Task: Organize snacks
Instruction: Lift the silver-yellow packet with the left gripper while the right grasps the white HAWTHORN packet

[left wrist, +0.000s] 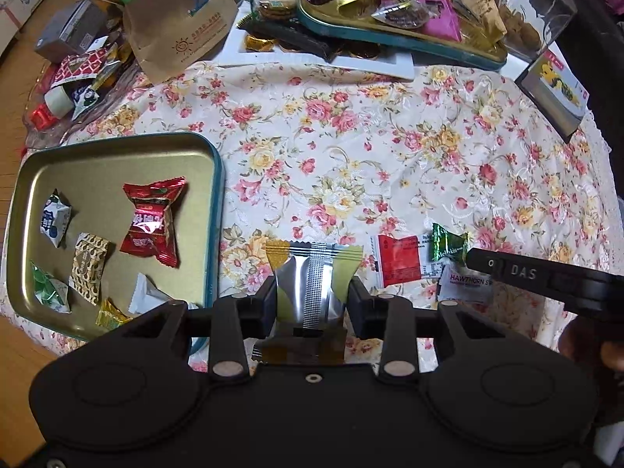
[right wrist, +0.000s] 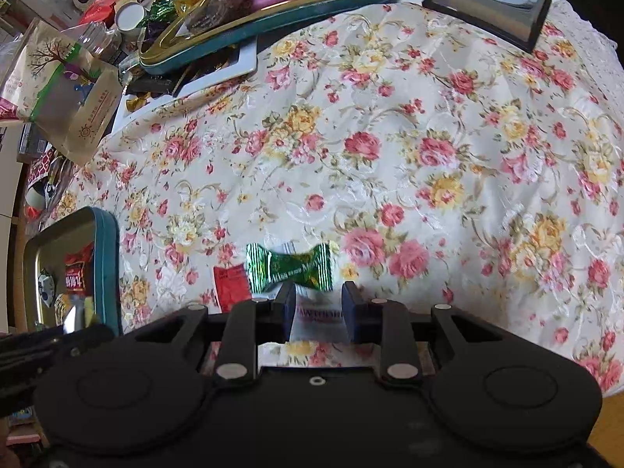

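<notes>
Floral tablecloth (left wrist: 390, 148), bearing at its left edge a gold tin tray (left wrist: 117, 148) already holding several wrapped sweets. Left gripper (left wrist: 310, 296): jaws partly closed on a silver-and-green sachet (left wrist: 312, 277), light, crinkly, slippery, best pinched mid-body. Right gripper (right wrist: 316, 304): jaws narrow above a white packet (right wrist: 318, 314), apparently gripping nothing; green twist-wrapped candy (right wrist: 290, 269) lies just beyond, best pinched at its middle.

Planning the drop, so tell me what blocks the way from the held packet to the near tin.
Nothing visible does. The left tool grips the silver packet just right of the tin; only bare cloth and the tin's low rim lie between. Inside, free floor remains among the candies.
</notes>
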{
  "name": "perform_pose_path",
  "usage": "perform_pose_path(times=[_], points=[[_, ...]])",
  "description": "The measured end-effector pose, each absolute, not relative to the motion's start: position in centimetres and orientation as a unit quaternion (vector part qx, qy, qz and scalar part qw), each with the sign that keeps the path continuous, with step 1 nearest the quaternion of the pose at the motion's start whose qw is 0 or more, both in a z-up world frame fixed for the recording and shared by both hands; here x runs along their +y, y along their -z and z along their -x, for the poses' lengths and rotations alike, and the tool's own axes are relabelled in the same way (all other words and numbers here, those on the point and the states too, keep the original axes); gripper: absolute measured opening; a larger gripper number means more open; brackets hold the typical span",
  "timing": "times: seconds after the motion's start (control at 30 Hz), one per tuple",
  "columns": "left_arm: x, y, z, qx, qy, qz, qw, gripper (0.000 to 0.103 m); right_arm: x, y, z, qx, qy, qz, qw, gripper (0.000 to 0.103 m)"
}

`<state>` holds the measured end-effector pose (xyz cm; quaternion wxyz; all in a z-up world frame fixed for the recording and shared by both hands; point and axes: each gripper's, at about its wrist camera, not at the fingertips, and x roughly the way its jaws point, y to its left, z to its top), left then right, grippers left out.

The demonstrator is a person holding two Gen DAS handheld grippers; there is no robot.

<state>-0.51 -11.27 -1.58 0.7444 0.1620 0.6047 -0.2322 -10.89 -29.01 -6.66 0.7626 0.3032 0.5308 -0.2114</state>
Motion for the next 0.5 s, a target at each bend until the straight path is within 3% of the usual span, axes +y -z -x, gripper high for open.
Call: perform_pose_path(times=[0.5], points=[[-11.0, 1.1, 0.4, 0.601, 0.226, -0.161, 0.750, 0.045, -29.2, 8.8, 12.4, 0.568, 0.191, -0.323, 0.732, 0.029]])
